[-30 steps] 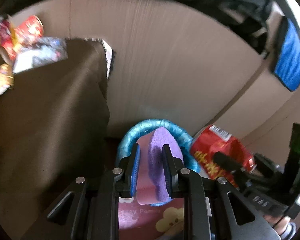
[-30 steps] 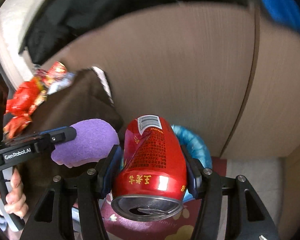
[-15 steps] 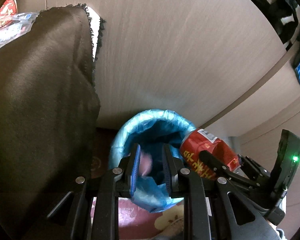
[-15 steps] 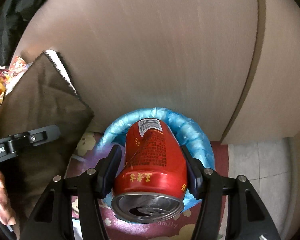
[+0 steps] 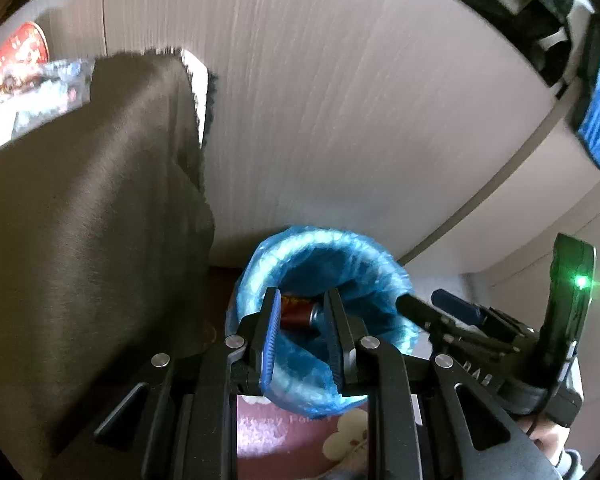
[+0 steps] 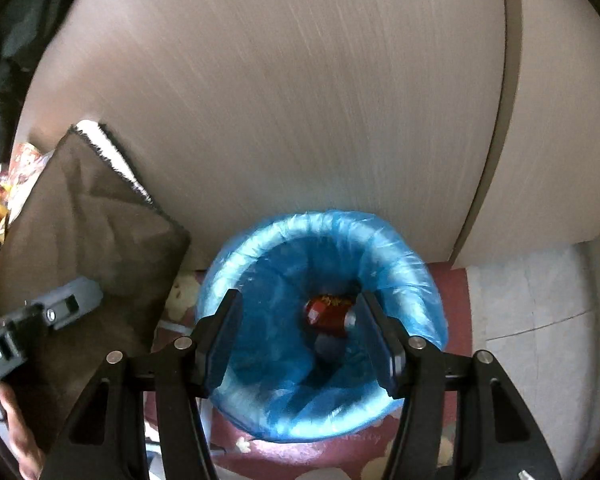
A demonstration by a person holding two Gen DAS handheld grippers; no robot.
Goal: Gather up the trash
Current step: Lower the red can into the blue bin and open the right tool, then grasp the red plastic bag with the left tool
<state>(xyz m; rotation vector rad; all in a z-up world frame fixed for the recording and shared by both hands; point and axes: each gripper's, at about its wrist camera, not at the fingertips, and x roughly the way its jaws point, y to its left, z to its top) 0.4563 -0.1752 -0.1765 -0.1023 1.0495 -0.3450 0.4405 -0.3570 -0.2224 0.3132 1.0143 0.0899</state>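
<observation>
One second ago the right tool [image 6: 300,332] was clamped on the red can [image 6: 329,316] and the left tool [image 5: 302,328] held a purple sponge; now both tools are empty and the can lies at the bottom of the bin [image 6: 404,268], on the blue plastic liner. The fingers of the right tool stand wide apart above the bin mouth with nothing between them. The fingers of the left tool stand a little apart, also with nothing pressed between them; only the liner and the can far below are seen through the gap. The purple sponge I cannot find with certainty; a dim rounded shape under the can may be it. More trash is left: the colourful snack wrappers [image 5: 28,80] lie on the table at the far left, behind the brown cloth [image 5: 88,216] that hangs over the table edge. I judge these wrappers very light, thin and crinkly, with a slippery foil surface, so they will bend and may slide out of a weak grip. It seems best to take one at a folded or crumpled edge where the material is thicker, and to close the tool fully on it. The dropped can looked dented, so it is light and thin-walled too.
</observation>
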